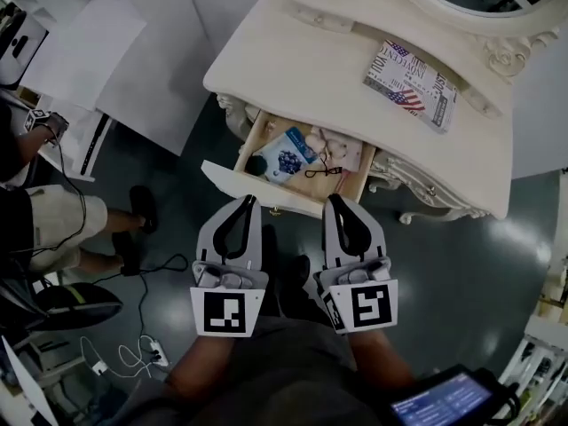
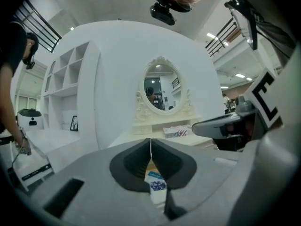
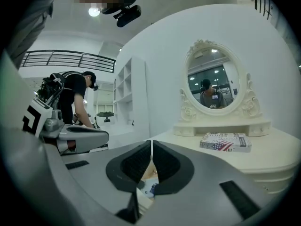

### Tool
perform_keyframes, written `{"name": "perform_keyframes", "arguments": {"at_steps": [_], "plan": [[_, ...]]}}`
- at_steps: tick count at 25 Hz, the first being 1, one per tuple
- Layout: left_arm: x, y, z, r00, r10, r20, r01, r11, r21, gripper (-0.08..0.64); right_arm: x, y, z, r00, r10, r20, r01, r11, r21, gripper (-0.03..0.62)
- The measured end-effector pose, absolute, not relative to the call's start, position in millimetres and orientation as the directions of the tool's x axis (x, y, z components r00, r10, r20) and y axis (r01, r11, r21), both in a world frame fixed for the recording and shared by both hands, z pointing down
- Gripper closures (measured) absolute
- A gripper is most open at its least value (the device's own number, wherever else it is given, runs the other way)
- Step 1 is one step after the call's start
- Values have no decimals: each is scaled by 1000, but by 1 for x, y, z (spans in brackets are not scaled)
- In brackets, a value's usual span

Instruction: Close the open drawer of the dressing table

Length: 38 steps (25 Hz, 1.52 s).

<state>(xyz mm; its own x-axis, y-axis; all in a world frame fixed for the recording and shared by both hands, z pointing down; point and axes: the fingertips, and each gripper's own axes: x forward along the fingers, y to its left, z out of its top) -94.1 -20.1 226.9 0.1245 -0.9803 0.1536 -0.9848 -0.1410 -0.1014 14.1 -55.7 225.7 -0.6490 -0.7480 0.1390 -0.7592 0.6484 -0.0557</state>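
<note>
Showed open floor (image 1: 461, 264) right of the open drawer (image 1: 266, 192) and before its front panel, with left gripper (image 1: 246, 204) and right gripper (image 1: 335, 204) side by side there. Crowded within the drawer by a blue packet (image 1: 286, 155) and small items. Hemmed at left by a person (image 1: 53, 216); overhung beyond by the desk (image 1: 302, 60) top.

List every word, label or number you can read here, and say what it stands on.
Flag-patterned box on the dressing table: lettering, too blurred to read.
Blue packet in the open drawer: print too small to read.
Screen at lower right: text too small to read.
No text reads clearly.
</note>
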Motion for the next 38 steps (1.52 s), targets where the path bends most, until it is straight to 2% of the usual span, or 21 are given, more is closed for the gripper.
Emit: {"name": "perform_keyframes", "arguments": {"at_steps": [5, 14, 29, 33, 38], "plan": [[-92, -4, 275, 127, -959, 252, -988, -144, -49, 543, 10, -43, 258, -660, -723, 201, -747, 661, -73, 577], [-88, 17, 344, 117, -934, 339, -993, -117, 20, 543, 11, -21, 301, -692, -671, 266, -712, 694, -103, 577], [-68, 3, 389, 162, -937, 310, -986, -142, 86, 540, 32, -15, 340, -679, -655, 330, -719, 684, -124, 577], [-62, -2, 393, 194, -936, 294, -979, -168, 112, 414, 40, -18, 346, -660, -667, 346, -738, 662, -131, 577], [-60, -9, 397, 206, -934, 293, -977, -177, 123, 396, 43, -21, 349, -652, -671, 354, -745, 652, -137, 577]]}}
